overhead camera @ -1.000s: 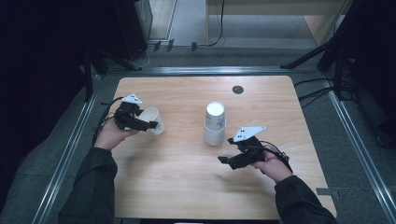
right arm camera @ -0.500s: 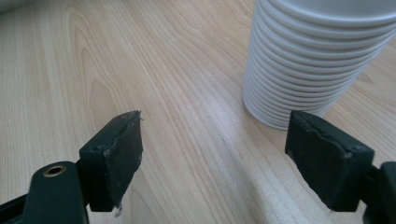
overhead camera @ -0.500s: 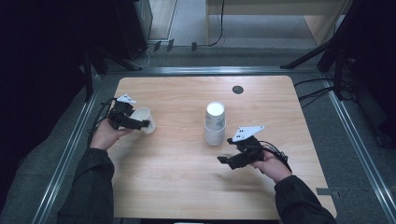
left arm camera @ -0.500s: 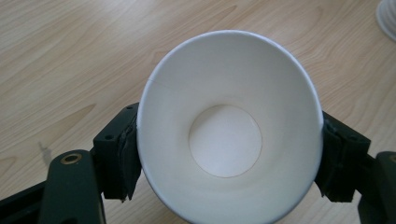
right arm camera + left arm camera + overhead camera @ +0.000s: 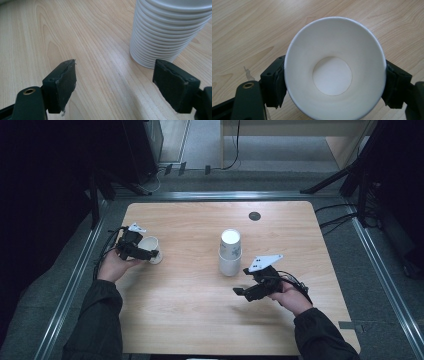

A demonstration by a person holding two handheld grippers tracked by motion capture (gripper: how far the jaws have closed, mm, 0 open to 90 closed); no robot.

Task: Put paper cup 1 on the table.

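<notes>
The left gripper (image 5: 150,254) has carried the cup (image 5: 149,245) slightly toward the left edge of the surface (image 5: 190,320), and its jaws have just been opening a little; the pads sit against the cup's sides, mouth facing the camera. The cup looks like thin paper: light, easily crushed, so a gentle hold across the wall just below the rim suits it. The right gripper (image 5: 246,292) hovers spread and empty beside the stack (image 5: 230,252).
</notes>
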